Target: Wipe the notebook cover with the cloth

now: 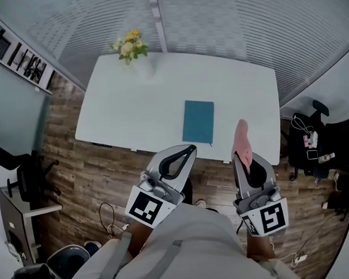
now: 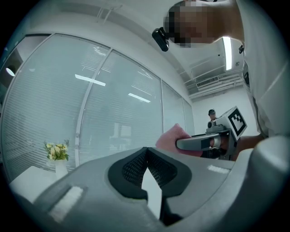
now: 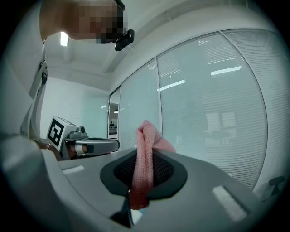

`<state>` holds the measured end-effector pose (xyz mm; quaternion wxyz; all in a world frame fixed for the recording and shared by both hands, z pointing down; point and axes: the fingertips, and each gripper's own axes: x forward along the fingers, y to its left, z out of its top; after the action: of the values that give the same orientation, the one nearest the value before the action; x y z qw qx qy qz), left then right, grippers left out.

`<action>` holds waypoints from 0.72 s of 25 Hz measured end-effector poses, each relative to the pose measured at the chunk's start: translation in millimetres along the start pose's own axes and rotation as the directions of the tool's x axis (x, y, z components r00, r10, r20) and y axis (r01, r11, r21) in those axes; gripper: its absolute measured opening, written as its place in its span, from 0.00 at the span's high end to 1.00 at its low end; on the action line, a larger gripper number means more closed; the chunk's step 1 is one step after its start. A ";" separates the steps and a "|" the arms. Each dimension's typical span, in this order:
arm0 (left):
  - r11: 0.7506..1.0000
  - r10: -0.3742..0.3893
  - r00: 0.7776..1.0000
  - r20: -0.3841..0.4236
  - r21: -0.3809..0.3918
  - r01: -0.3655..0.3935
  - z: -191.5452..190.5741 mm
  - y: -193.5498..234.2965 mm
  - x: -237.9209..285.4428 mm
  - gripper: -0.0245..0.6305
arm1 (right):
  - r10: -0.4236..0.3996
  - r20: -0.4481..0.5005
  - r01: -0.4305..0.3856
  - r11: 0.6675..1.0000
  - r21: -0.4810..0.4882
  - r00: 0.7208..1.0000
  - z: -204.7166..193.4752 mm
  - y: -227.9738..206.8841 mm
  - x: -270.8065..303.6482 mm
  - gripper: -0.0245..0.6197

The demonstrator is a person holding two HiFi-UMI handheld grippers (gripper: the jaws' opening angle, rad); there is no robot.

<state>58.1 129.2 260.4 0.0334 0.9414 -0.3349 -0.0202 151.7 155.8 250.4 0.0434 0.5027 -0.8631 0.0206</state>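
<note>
- Left gripper [image 1: 185, 154], nearest and short of the table's near edge: jaws closed tip to tip, nothing between them.
- Right gripper [image 1: 243, 157], to its right: jaws clamped on the pink cloth [image 1: 241, 139], which sticks out beyond them.
- Teal notebook [image 1: 198, 121] lies flat on the white table [image 1: 121, 109], near its near edge.
- Yellow flowers [image 1: 130, 45] stand at the far-left corner.

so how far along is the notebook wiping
Done: the pink cloth is clamped in the right hand-held gripper. In hand: that gripper holds the cloth in the air near the white table edge, apart from the teal notebook; the left hand-held gripper is shut and empty. Left: bring the cloth down onto the cover and wipe it.
</note>
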 end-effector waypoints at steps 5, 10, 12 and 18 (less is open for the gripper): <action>1.000 -0.018 1.000 0.007 -0.007 0.018 4.4 54.1 17.8 0.96 | -0.009 -0.008 0.009 1.000 -0.015 1.000 6.5 -6.0 58.3 0.91; 0.999 -0.042 0.999 -0.004 -0.020 0.042 -3.0 102.2 33.5 0.96 | -0.026 -0.015 0.026 0.999 -0.039 1.000 6.1 -9.5 108.6 0.91; 0.998 -0.061 0.998 -0.009 -0.013 0.061 -7.2 114.6 41.4 0.96 | -0.034 -0.022 0.033 0.998 -0.051 0.999 3.4 -11.5 121.7 0.91; 0.996 -0.091 0.996 -0.022 -0.013 0.090 -17.8 139.6 57.8 0.96 | -0.046 -0.051 0.042 0.996 -0.076 0.998 -9.7 -18.3 150.1 0.91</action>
<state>16.1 -14.4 287.9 0.0421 0.9556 -0.2915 -0.0131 94.5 17.5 274.3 0.0855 0.5191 -0.8504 0.0008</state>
